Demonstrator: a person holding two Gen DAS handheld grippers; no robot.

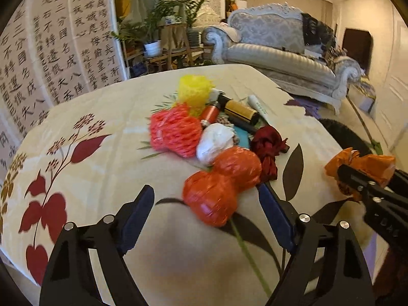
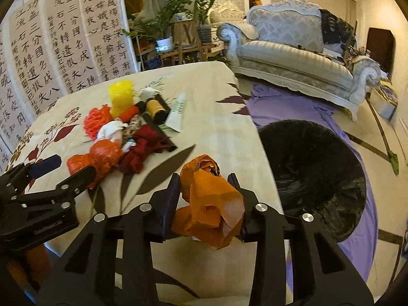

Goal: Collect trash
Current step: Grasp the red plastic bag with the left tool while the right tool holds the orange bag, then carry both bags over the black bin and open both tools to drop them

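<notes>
A pile of trash lies on the floral tablecloth [image 1: 102,117]: an orange-red plastic bag wad [image 1: 219,186], a white wad [image 1: 216,140], a dark red cloth [image 1: 267,145], pink foam net [image 1: 176,130], yellow foam net [image 1: 193,90], tubes and a gold bottle [image 1: 241,111]. My left gripper [image 1: 206,201] is open, its fingers either side of the orange-red wad, which also shows in the right wrist view [image 2: 99,156]. My right gripper [image 2: 207,186] is shut on a crumpled orange bag [image 2: 211,204], held above the table's right edge beside the black bin bag [image 2: 313,178].
The black-lined bin stands on the floor right of the table, on a purple cloth [image 2: 301,107]. A grey sofa [image 2: 293,53] stands beyond. A calligraphy screen [image 2: 51,40] and potted plants [image 2: 165,25] are behind the table.
</notes>
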